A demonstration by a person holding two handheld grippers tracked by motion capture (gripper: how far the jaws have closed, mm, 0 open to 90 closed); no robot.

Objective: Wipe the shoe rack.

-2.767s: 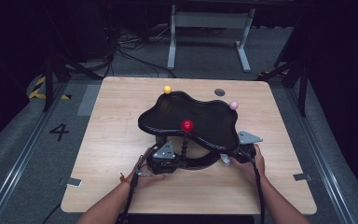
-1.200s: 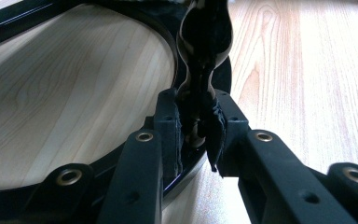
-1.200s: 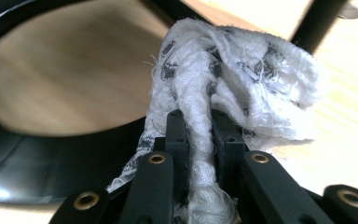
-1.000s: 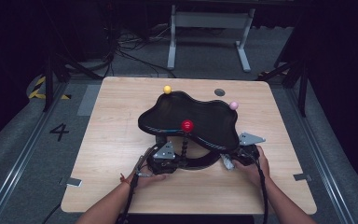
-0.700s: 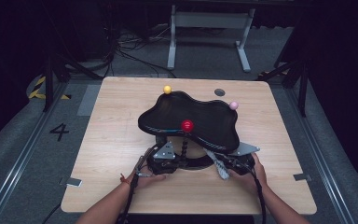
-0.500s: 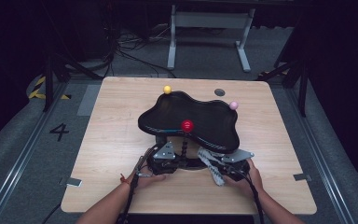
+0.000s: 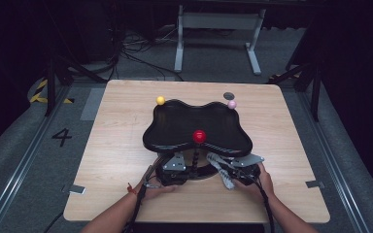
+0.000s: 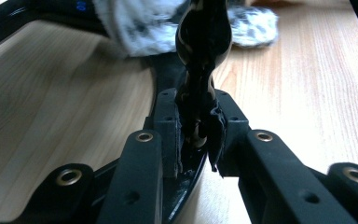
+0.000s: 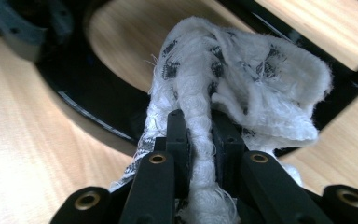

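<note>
While cloth point(image 9: 242, 88) wipes ring base point(image 9: 98, 116), tray point(image 7: 196, 127) overhangs tongs.

Desk point(image 7: 126, 145): it carries everything; you stand at its near edge.
Stand point(image 7: 196, 128): its wavy top sits at the middle of the desk, raised on a post point(image 7: 194, 156) over a ring base point(image 7: 201, 172) at its near side.
Three balls: one point(image 7: 160, 100) at the top's far left edge, one point(image 7: 231, 104) at its far right edge, one point(image 7: 199, 136) at its near middle, above the post.
Left tool point(image 7: 167, 171): your left hand holds it near-left of the post, clamped on the post's lower part.
Right tool point(image 7: 233, 174): near-right of the post, just beside the left tool.
Cloth point(image 7: 219, 167): pinched in your right tool, lying against the ring base.
</note>
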